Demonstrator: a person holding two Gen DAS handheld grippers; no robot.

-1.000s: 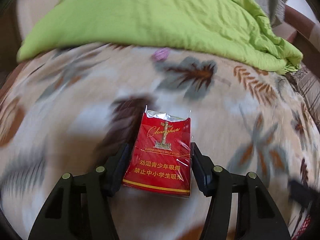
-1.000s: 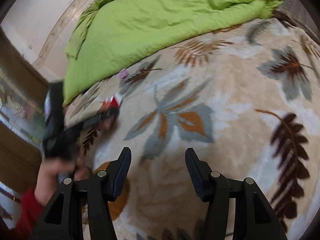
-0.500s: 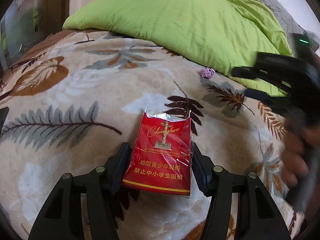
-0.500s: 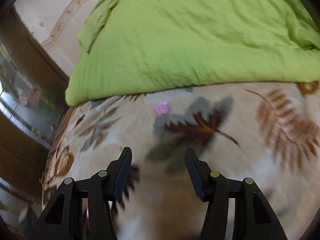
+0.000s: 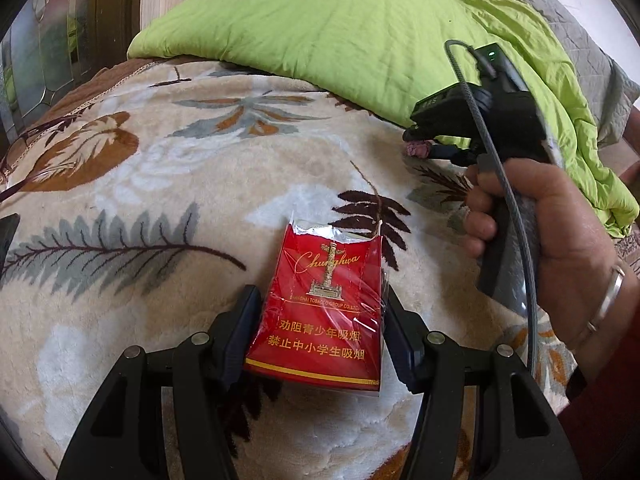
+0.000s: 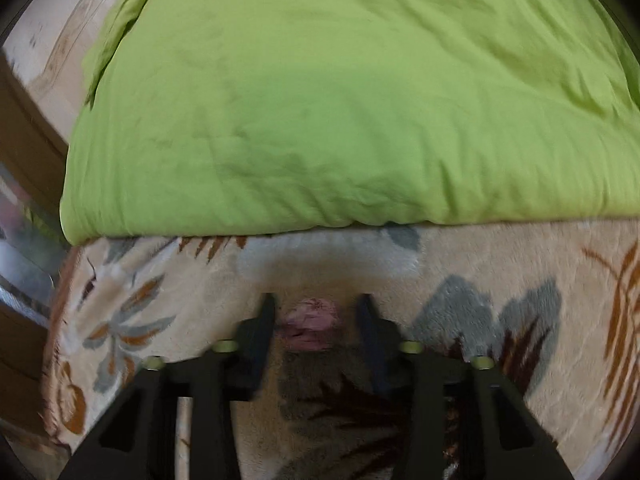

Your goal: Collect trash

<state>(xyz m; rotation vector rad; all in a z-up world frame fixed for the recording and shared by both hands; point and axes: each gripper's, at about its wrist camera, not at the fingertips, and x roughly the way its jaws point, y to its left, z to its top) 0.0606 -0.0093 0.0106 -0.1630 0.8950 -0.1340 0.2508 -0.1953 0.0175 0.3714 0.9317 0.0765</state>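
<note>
My left gripper [image 5: 320, 294] is shut on a torn-open red cigarette pack [image 5: 324, 304], held just above the leaf-patterned blanket [image 5: 160, 184]. A small crumpled pink wad [image 6: 310, 322] lies on that blanket close to the edge of the green quilt [image 6: 340, 100]. My right gripper [image 6: 316, 304] straddles the wad and its jaws are closing, with a narrow gap still showing on each side of it. In the left wrist view the right gripper [image 5: 418, 142] shows at the upper right, tips down at the pink wad [image 5: 416, 149], held by a person's hand [image 5: 560, 220].
The green quilt is bunched across the far part of the bed. A grey quilted pillow [image 5: 580, 40] lies behind it at the right. Wooden furniture with glass panels [image 5: 48, 40] stands beyond the bed's left edge. A cable [image 5: 500, 168] runs down the right gripper's handle.
My right gripper swept across the blanket to the pink wad and its jaws narrowed around it. The left gripper shifted and rolled at first, then kept still, holding the pack throughout.
</note>
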